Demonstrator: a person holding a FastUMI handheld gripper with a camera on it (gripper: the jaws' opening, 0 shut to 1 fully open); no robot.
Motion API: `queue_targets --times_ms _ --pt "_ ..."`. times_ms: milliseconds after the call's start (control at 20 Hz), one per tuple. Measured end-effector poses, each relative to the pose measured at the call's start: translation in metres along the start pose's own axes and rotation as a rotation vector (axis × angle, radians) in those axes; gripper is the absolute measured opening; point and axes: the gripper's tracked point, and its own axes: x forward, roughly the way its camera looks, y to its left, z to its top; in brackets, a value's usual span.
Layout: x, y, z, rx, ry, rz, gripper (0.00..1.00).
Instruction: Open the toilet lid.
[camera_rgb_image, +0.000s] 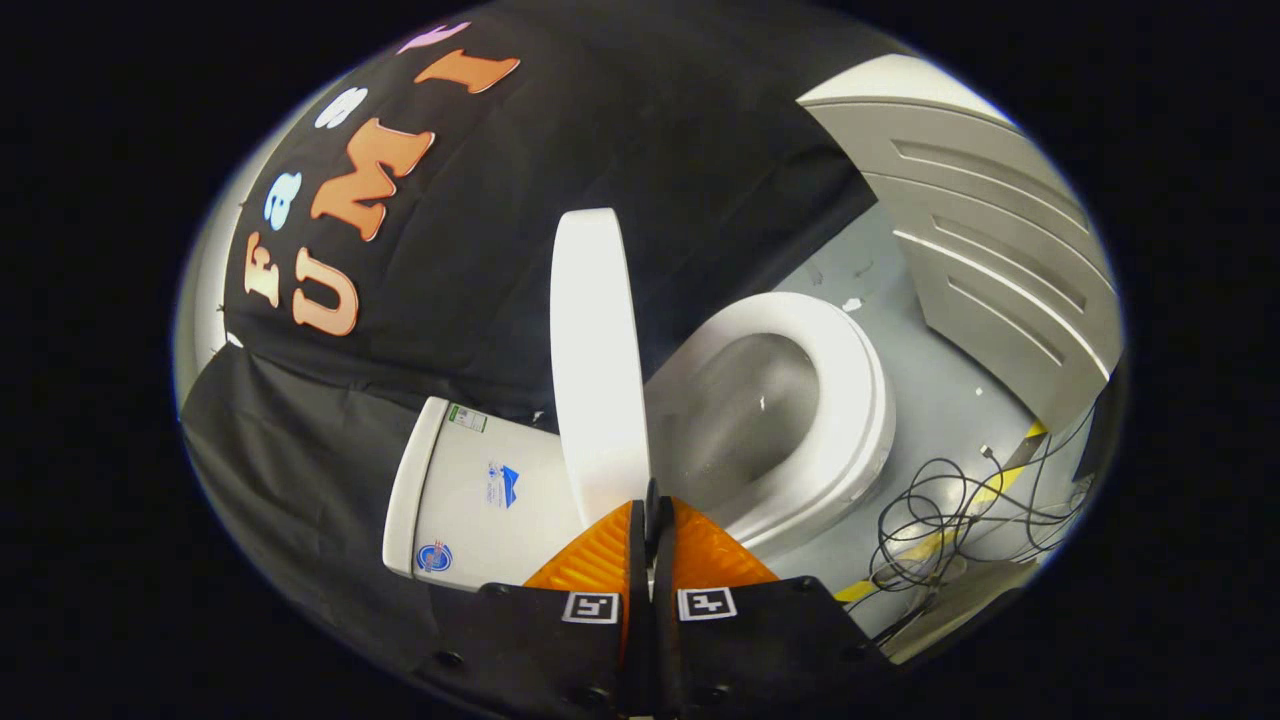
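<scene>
Gripper (652, 505) — its two fingers are drawn together with only a thin slit between them, and the tips meet at the lower edge of the toilet lid (597, 350). Whether the lid's edge is pinched in that slit cannot be told. The lid stands raised on edge, just ahead of the fingers, and is seen nearly side-on as a narrow white oval. To one side of it lies the white cistern (470, 500), bearing small stickers; to the other, the seat ring (850, 400) lies flat around the open grey bowl (750, 400). Beyond the seat the grey floor (940, 400) carries a loose tangle of black cables (940, 520) beside a yellow-and-black striped strip (990, 490). Farther off — a grey panelled door (1000, 240) and the black cloth wall (700, 130) behind the toilet.
</scene>
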Motion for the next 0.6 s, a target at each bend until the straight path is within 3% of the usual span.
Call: queue_targets --times_ms 600 --pt "-0.009 0.106 -0.013 -0.222 -0.031 -0.002 0.08"
